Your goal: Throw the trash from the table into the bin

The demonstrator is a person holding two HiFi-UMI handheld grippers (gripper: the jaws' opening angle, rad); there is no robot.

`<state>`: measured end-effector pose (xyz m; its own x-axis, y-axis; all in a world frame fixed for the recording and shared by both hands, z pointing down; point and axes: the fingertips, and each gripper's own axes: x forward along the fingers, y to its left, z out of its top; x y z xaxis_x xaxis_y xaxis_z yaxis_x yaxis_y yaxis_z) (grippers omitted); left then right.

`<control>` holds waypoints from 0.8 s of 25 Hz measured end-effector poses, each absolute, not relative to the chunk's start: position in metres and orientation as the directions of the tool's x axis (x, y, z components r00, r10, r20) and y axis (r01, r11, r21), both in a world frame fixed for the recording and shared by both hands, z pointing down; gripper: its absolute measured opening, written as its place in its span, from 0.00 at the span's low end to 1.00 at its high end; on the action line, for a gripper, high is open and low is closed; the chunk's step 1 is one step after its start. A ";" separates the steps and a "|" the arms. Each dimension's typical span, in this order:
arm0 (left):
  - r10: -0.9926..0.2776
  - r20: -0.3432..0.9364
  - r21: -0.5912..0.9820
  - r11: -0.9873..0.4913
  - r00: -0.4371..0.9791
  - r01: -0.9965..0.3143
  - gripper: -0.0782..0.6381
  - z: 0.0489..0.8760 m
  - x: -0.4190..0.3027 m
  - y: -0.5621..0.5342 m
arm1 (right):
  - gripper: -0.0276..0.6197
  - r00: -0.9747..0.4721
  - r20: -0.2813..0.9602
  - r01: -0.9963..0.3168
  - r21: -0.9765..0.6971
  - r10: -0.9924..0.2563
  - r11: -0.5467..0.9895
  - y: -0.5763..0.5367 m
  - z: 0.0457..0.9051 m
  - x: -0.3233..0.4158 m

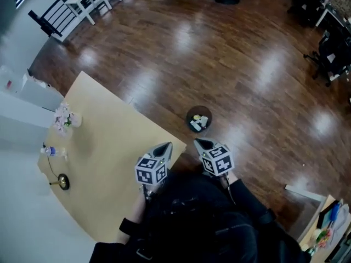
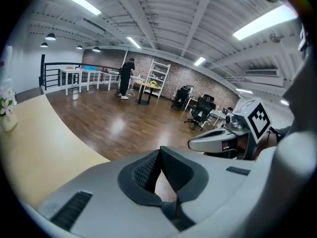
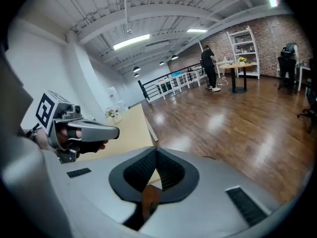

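In the head view a small dark round bin point(image 1: 198, 113) stands on the wooden floor just past the table's near corner, with pale scraps of trash inside. My left gripper point(image 1: 167, 146) hovers over the edge of the beige table point(image 1: 109, 141), shut and holding nothing. My right gripper point(image 1: 197, 143) is level with it over the floor, close to the bin, also shut and empty. In the left gripper view its jaws point(image 2: 159, 150) meet at the tips, and the right gripper point(image 2: 223, 140) shows beside them. The right gripper view shows shut jaws point(image 3: 156, 151) and the left gripper point(image 3: 86, 131).
A small vase of flowers point(image 1: 64, 118), a clear water bottle point(image 1: 52, 151) and a small brass stand point(image 1: 61, 182) sit near the table's far side. White tables and a black railing point(image 1: 71, 7) line the far wall. A person point(image 2: 128, 78) stands far off; office chairs point(image 1: 332, 53) are on the right.
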<state>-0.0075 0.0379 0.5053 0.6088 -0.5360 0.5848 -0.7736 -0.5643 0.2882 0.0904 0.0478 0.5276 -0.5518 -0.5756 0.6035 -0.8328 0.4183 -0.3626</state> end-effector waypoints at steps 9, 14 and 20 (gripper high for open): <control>-0.352 0.646 0.285 -0.712 0.678 -0.642 0.11 0.532 0.081 0.039 | 0.04 -0.451 0.642 -0.891 -0.365 -0.620 0.271 0.060 0.551 0.165; -0.150 0.648 0.326 -0.831 0.747 -0.450 0.11 0.556 0.179 0.047 | 0.04 -0.297 0.699 -0.939 -0.336 -0.650 0.067 0.085 0.575 0.253; 0.021 0.658 0.350 -0.894 0.753 -0.280 0.11 0.567 0.266 0.076 | 0.04 -0.180 0.741 -0.938 -0.328 -0.646 -0.114 0.121 0.591 0.327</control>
